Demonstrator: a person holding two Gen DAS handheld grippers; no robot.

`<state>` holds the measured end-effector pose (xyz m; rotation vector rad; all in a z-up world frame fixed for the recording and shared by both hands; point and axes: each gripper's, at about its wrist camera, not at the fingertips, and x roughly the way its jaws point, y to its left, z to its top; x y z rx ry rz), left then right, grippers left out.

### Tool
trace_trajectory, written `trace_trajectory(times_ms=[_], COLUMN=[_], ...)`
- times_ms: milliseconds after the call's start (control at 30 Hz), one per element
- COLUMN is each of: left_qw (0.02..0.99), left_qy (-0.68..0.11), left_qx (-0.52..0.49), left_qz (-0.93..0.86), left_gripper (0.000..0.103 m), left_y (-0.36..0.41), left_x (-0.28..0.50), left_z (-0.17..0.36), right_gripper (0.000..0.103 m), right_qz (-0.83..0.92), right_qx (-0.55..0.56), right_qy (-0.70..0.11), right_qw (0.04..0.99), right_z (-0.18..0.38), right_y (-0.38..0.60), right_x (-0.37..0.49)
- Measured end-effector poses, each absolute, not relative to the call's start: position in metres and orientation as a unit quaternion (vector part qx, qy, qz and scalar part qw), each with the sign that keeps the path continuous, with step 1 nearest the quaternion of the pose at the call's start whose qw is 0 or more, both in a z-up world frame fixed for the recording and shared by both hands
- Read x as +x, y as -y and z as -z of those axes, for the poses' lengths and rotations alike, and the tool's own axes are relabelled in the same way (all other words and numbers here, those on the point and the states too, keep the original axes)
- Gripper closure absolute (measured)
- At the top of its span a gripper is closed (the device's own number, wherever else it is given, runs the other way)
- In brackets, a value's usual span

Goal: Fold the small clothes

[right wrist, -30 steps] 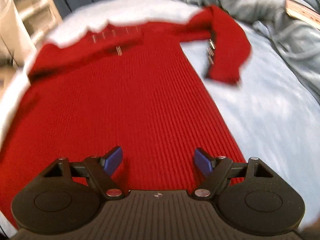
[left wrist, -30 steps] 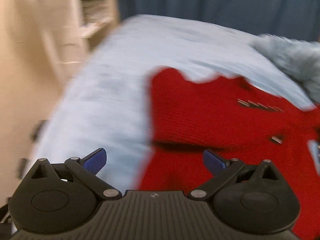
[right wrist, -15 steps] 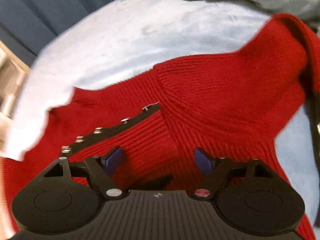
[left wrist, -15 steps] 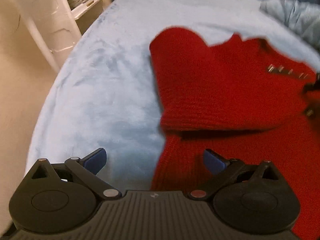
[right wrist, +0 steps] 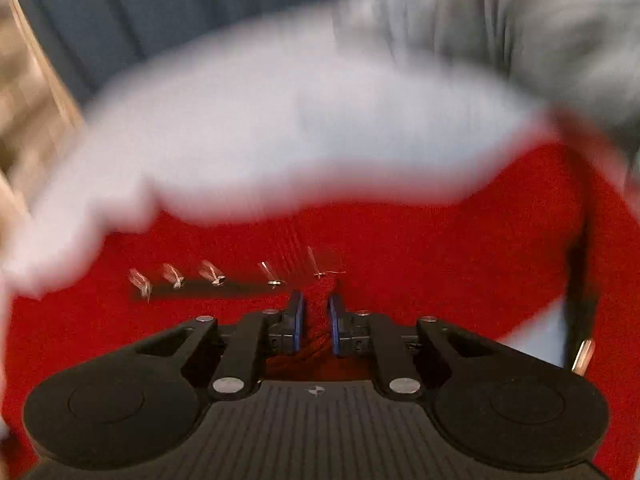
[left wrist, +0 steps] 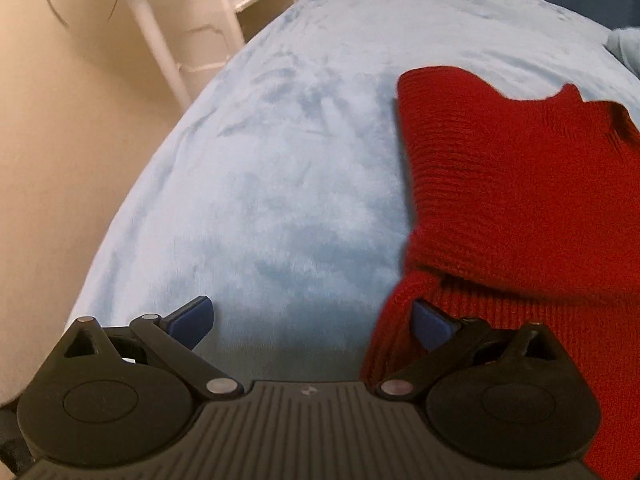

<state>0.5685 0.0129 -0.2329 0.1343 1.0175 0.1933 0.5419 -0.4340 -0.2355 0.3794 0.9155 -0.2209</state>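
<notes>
Two grippers work at a red sweater (left wrist: 520, 184) that lies on the light blue bed (left wrist: 280, 160). The left gripper (left wrist: 314, 320) has its jaws wide, at the sweater's folded edge. The right gripper (right wrist: 316, 320) has just been closing; its jaws now pinch red knit near the snaps (right wrist: 218, 278).

left tongs (left wrist: 312, 322) spread wide, angled steeply down, right pad (left wrist: 430, 322) against red knit edge. right tongs (right wrist: 316, 320) just closing, now nearly together, pinching fold of red knit, angled down.
</notes>
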Motion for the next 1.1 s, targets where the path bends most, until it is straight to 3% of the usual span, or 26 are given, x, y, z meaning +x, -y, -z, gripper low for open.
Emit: trace_trajectory(times_ms=[100,267,467,533,667,867,1100], left_qw=[0.882,0.911,0.872,0.873,0.889,0.898,0.893], left_qy=[-0.466,-0.409,-0.451,-0.449,-0.425,-0.418,-0.435], left_qx=[0.049,0.043,0.165,0.161,0.153,0.130,0.109], left_qz=[-0.050,-0.003,-0.096,-0.099,-0.077,-0.049,-0.040], left_gripper=[0.001,0.000,0.000,0.000,0.000,0.000,0.000], left_y=[-0.014,-0.003,0.031,0.029,0.026,0.012,0.020], left_x=[0.555,0.551,0.621,0.620,0.585,0.471,0.337], left_z=[0.210,0.177,0.231,0.226,0.202,0.159,0.112], right_gripper=[0.090,0.092,0.092,0.090,0.050,0.035,0.033], right_qz=[0.089,0.100,0.138,0.152,0.166,0.156,0.112], right_qx=[0.105,0.160,0.144,0.160,0.191,0.192,0.159], right_qy=[-0.388,-0.378,-0.390,-0.391,-0.362,-0.331,-0.341], right_qw=[0.911,0.906,0.899,0.894,0.897,0.911,0.920], right_z=[0.239,0.235,0.233,0.228,0.202,0.157,0.103], right_y=[0.414,0.442,0.452,0.461,0.473,0.435,0.384], right_x=[0.525,0.518,0.498,0.481,0.415,0.274,0.191])
